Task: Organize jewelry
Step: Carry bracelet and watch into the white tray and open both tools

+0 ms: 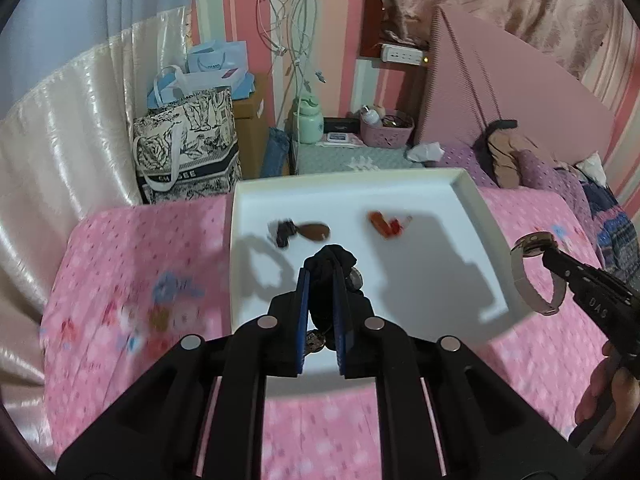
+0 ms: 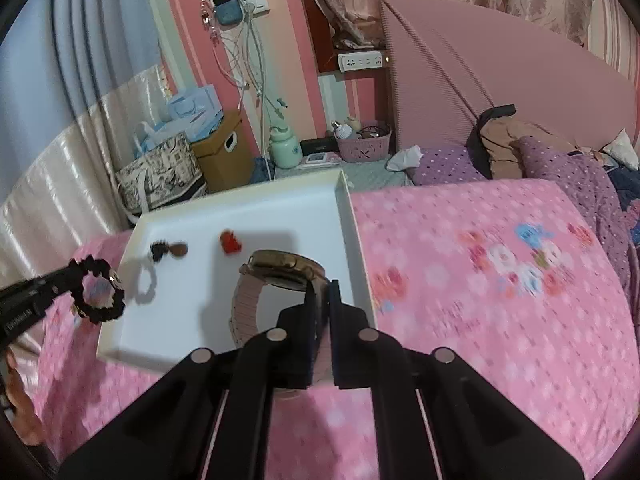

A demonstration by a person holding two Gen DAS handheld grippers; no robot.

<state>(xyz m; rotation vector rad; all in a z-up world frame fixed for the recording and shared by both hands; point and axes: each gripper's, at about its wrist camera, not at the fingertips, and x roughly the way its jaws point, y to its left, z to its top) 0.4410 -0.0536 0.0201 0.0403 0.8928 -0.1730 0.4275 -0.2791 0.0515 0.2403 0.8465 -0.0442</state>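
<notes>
Left wrist view: left gripper (image 1: 322, 268) clamps a black bracelet (image 1: 332, 258), right gripper (image 2: 322, 286) pinches the watch (image 2: 276, 270); both unplaced, three trinkets on the white tray (image 2: 352, 240).

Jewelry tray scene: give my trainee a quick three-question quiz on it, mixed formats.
1. True or false: the right tool is shut on the pink-strapped watch.
2. What does the left tool hold? A) a red clip B) a black beaded bracelet C) nothing
3. Fill in: the red item and the brown-and-black item lie inside the white ____.

Key: 1 true; 2 B; 3 tray.
</notes>
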